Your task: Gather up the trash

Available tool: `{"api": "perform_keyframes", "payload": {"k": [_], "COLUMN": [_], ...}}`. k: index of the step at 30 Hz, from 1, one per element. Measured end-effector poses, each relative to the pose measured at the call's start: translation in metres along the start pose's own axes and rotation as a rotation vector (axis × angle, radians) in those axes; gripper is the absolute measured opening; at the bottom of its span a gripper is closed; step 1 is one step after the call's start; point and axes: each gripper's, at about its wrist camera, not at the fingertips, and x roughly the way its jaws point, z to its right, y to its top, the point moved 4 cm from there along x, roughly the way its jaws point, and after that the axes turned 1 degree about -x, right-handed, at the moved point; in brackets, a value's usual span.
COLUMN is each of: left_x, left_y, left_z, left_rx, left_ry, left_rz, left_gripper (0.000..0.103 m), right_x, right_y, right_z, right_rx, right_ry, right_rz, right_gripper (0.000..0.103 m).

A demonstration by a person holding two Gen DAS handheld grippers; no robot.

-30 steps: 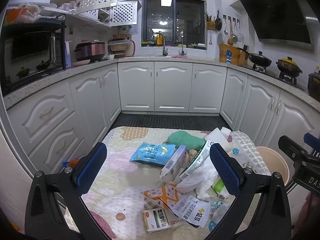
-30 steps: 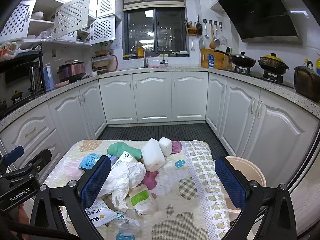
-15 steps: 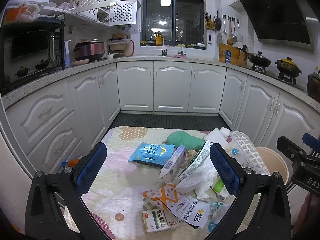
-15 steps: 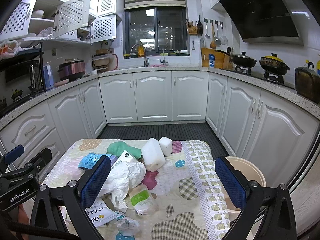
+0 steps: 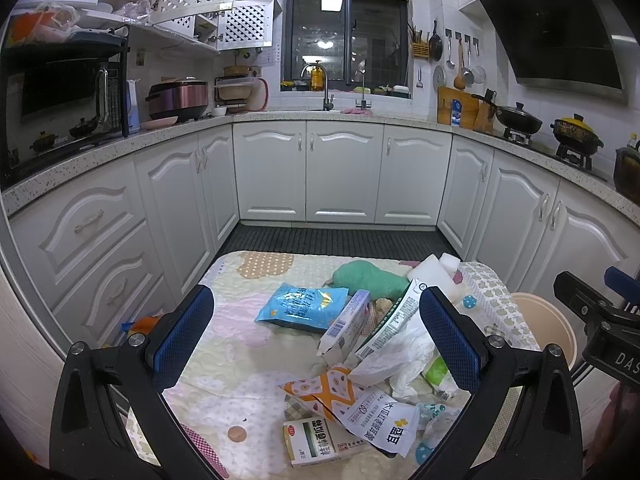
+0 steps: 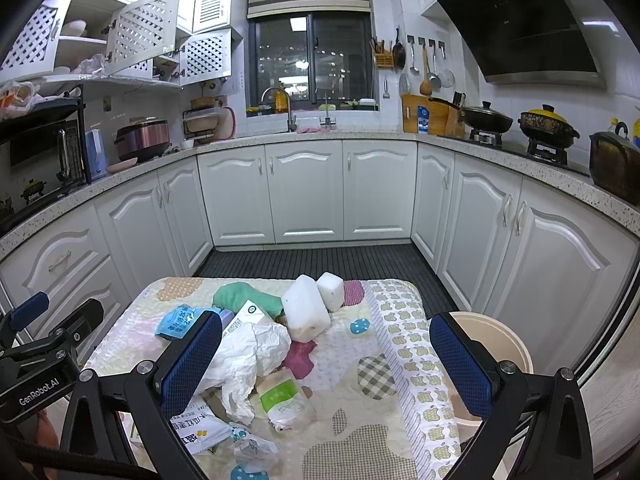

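Though wide-spread, claws above trash

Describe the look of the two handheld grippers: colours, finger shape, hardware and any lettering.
Both look alike. The left gripper has black angular frames with triangular cut-outs, silver round bolts, and blue dotted-texture pads on flat, paddle-like fingers. The right gripper matches it. In the right view the left gripper's black body reads "GenRobot.AI" in white and carries a blue knob. No cables or sleeves show.

Both wrist cameras look forward and slightly down from near the quilted bench, side by side, sharing its litter and the far kitchen window.
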Motion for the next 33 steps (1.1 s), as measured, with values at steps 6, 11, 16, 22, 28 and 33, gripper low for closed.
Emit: {"api": "perform_keyframes", "payload": {"k": [6, 11, 16, 22, 28, 33], "left_x": [0.003, 0.006, 0.007, 0.008, 0.011, 0.013], "left_y": [-0.001, -0.002, -0.003, -0.003, -0.007, -0.009], "left_z": [-0.001, -0.001, -0.002, -0.002, -0.002, -0.003], "left_rx": [-0.004, -0.007, -0.007, -0.008, -0.003, -0.005], "left_ry": [0.004, 0.007, 0.011, 0.01, 0.015, 0.013], "left_rz": [-0.01, -0.015, -0.018, -0.02, -0.032, -0.038], "left_gripper": [0.102, 0.102, 0.102, 0.102, 0.102, 0.102], "right_x": [0.0, 0.002, 0.002, 0.005, 0.007, 0.009], "right_y": [0.002, 0.001, 0.0, -0.002, -0.004, -0.005], "right_z": [0.002, 0.004, 0.004, 0.003, 0.001, 0.002], "right_rx": [0.001, 0.005, -0.001, -0.005, -0.012, -0.011], "right_ry": [-0.008, -0.009, -0.011, -0.012, -0.012, -0.011], "right_rz": [0.004, -0.006, -0.01, -0.019, -0.03, -0.04], "right_gripper": [0.103, 0.103, 0.103, 0.103, 0.103, 0.103]}}
